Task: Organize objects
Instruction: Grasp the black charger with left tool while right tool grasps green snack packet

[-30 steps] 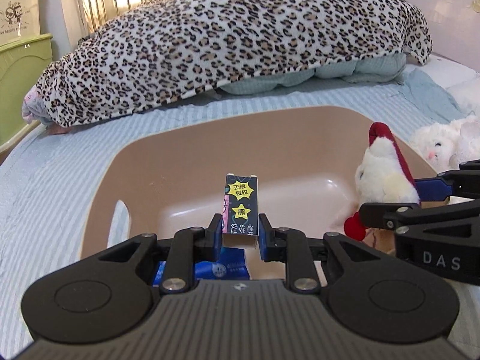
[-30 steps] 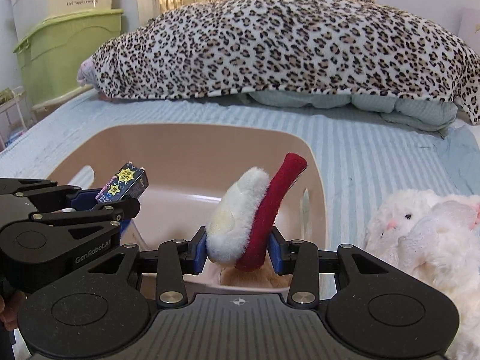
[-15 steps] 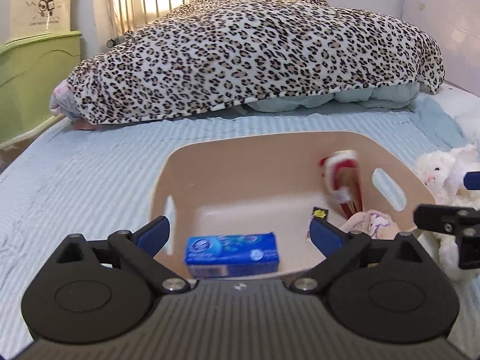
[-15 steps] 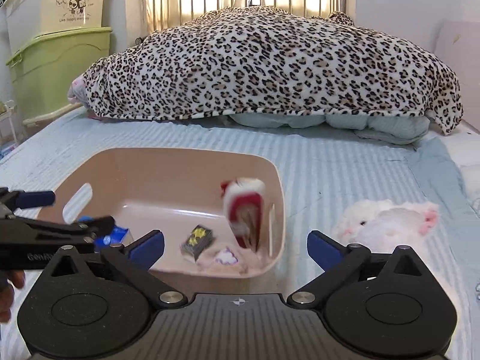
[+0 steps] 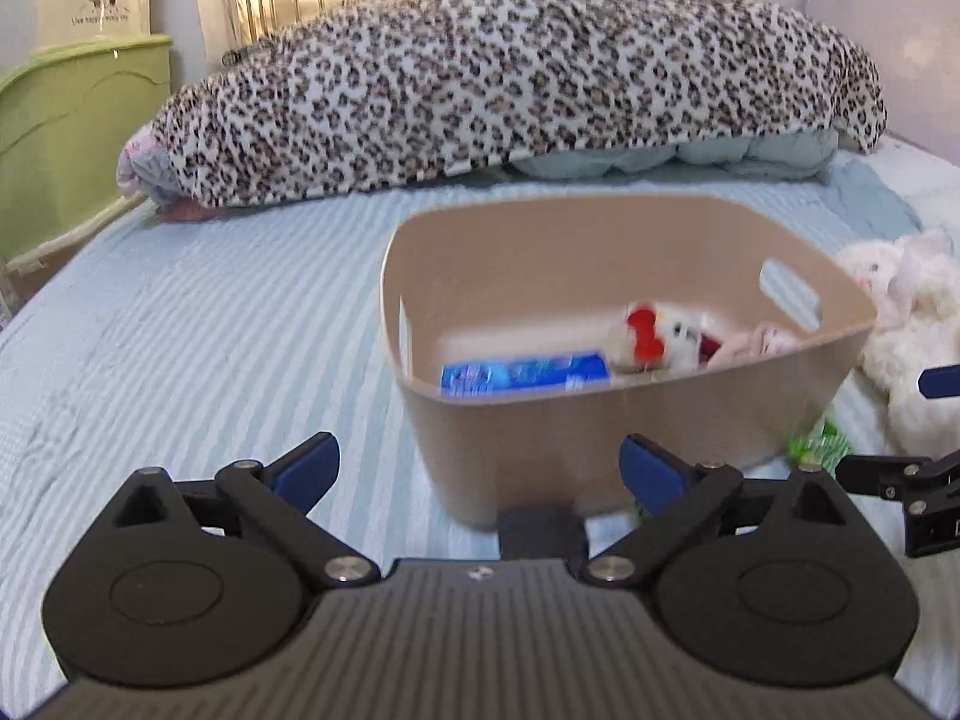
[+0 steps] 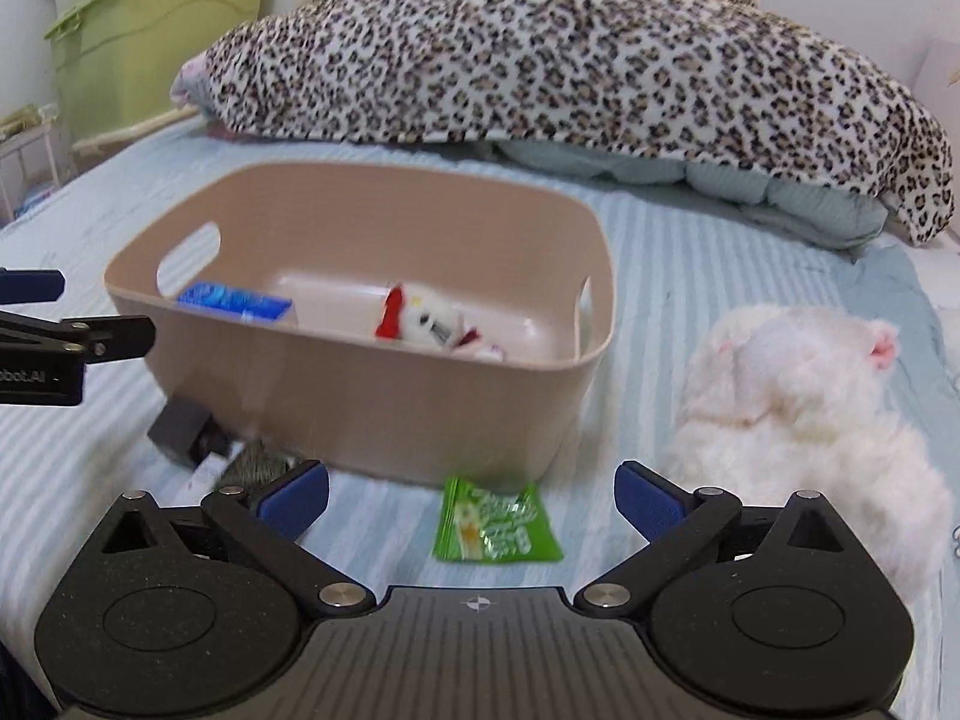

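A tan plastic bin (image 5: 630, 420) (image 6: 384, 396) stands on the striped bed. Inside lie a blue box (image 5: 522, 371) (image 6: 237, 302) and a small white plush with a red bow (image 5: 654, 339) (image 6: 423, 321). A green snack packet (image 6: 495, 519) lies in front of the bin, and a dark small box (image 6: 180, 429) lies at its left front corner. A big white plush rabbit (image 6: 804, 408) (image 5: 912, 324) lies right of the bin. My left gripper (image 5: 477, 471) is open and empty, in front of the bin. My right gripper (image 6: 471, 495) is open and empty, just above the green packet.
A leopard-print blanket (image 5: 510, 84) is heaped across the far side of the bed. Green storage boxes (image 6: 144, 42) stand at the left beyond the bed edge. The left gripper's finger (image 6: 72, 339) shows at the left of the right wrist view.
Both grippers let go of the small box and the red-and-white plush into the bin, opened wide, and pulled back toward the near side of the bed.
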A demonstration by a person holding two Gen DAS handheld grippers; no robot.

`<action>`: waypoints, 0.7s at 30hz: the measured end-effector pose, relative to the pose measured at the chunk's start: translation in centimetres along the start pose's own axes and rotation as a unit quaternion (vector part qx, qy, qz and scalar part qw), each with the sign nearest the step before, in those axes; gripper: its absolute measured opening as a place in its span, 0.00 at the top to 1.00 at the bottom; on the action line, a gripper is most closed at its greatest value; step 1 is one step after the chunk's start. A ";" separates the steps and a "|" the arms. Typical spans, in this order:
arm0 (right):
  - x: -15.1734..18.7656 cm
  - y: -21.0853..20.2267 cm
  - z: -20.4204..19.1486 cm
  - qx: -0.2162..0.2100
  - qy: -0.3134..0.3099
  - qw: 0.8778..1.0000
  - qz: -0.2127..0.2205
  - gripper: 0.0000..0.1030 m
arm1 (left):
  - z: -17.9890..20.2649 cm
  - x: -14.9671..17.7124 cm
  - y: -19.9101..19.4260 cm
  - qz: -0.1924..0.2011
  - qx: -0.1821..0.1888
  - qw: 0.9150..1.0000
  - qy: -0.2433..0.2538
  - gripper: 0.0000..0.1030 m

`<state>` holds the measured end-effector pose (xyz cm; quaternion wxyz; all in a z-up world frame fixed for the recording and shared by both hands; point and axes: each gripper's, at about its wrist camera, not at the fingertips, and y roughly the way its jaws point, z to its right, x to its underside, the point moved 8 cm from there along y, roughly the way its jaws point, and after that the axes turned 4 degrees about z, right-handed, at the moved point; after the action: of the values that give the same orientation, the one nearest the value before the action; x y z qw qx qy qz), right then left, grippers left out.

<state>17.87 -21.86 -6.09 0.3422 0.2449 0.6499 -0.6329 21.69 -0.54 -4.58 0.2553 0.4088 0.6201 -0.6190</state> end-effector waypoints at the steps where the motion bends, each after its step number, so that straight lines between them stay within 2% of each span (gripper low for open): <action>1: 0.4 0.3 -0.1 0.000 -0.003 1.000 -0.005 0.00 | -0.2 0.5 0.3 -0.008 0.001 1.000 -0.001 0.03; 9: 3.3 3.4 0.0 -0.005 0.005 0.999 -0.046 0.00 | -0.7 3.9 2.9 -0.041 -0.002 0.999 -0.006 0.03; 15: 4.1 5.2 0.5 -0.006 0.014 0.998 -0.061 0.00 | -0.1 4.9 4.4 -0.055 0.008 0.998 -0.014 0.03; 21: 4.8 7.0 1.0 -0.007 0.032 0.997 -0.077 0.00 | 0.8 5.3 5.7 -0.056 0.003 0.998 -0.009 0.05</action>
<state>20.14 -22.84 -14.26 0.2733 0.2121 0.6818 -0.6446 23.43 -0.86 -12.22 0.2244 0.3687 0.6382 -0.6374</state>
